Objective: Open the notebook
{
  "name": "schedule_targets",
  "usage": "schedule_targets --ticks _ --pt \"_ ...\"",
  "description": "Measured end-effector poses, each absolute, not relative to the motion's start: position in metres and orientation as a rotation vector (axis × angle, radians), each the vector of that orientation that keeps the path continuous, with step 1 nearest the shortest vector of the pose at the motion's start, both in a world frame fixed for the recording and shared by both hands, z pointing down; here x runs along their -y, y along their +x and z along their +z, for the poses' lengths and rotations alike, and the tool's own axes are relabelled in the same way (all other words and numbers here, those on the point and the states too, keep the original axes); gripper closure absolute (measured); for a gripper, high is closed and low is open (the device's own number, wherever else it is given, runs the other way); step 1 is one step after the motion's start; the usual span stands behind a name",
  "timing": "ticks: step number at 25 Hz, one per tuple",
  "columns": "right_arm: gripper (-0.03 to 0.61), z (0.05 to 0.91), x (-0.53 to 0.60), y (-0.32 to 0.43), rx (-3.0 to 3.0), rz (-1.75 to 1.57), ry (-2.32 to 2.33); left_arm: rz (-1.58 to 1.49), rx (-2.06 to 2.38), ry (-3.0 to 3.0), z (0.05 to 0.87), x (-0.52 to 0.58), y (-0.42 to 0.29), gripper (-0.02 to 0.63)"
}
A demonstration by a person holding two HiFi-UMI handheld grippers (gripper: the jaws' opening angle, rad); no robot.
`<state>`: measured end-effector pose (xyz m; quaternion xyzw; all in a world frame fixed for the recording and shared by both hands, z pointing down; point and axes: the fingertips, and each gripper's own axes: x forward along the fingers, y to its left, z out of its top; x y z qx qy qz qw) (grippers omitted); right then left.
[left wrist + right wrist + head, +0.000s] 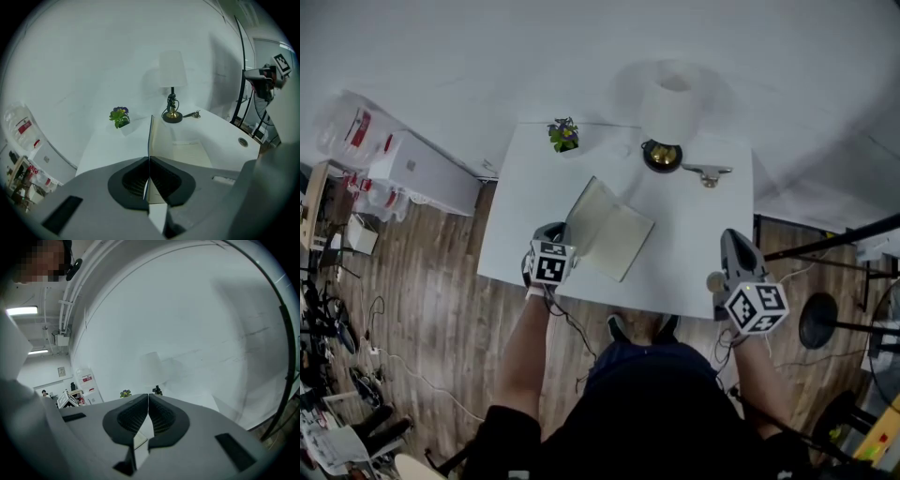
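Note:
The notebook (621, 242) lies in the middle of the white table (698, 234), with its cover (584, 212) raised nearly upright off the cream pages (187, 151). My left gripper (565, 236) is shut on the cover's near edge. In the left gripper view the cover (150, 136) shows edge-on as a thin line running out from the closed left gripper (149, 159). My right gripper (732, 240) hovers over the table's front right corner, away from the notebook. The right gripper (148, 397) is shut on nothing and points toward the wall.
A lamp (668, 112) with a white shade, a small potted plant (563, 135) and a metal clip (706, 172) stand along the table's far edge. A round grommet (242, 141) sits near the front right. White boxes (422, 169) and cables lie on the floor at left, and black stands (820, 319) at right.

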<state>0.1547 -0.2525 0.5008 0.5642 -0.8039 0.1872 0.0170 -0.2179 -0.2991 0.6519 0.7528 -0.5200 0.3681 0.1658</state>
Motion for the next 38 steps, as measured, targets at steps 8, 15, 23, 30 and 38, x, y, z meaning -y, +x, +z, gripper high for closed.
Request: schedule_targets --ticks 8,15,23,30,38 --pt "0.571 0.51 0.246 0.16 2.425 0.624 1.821 1.056 1.575 2.057 0.688 0.324 -0.27 0.578" --pt "0.571 0.508 0.243 0.153 2.389 0.591 1.828 1.216 1.56 1.909 0.743 0.324 -0.301 0.563" --pt "0.571 0.512 0.251 0.136 2.379 0.552 1.789 1.019 1.573 1.907 0.753 0.327 -0.312 0.563" --pt "0.572 0.515 0.258 0.115 2.413 0.552 1.753 0.945 1.602 1.87 0.743 0.317 -0.327 0.563" --pt "0.572 0.513 0.261 0.11 2.433 0.542 1.752 0.874 1.626 1.86 0.728 0.312 -0.334 0.565"
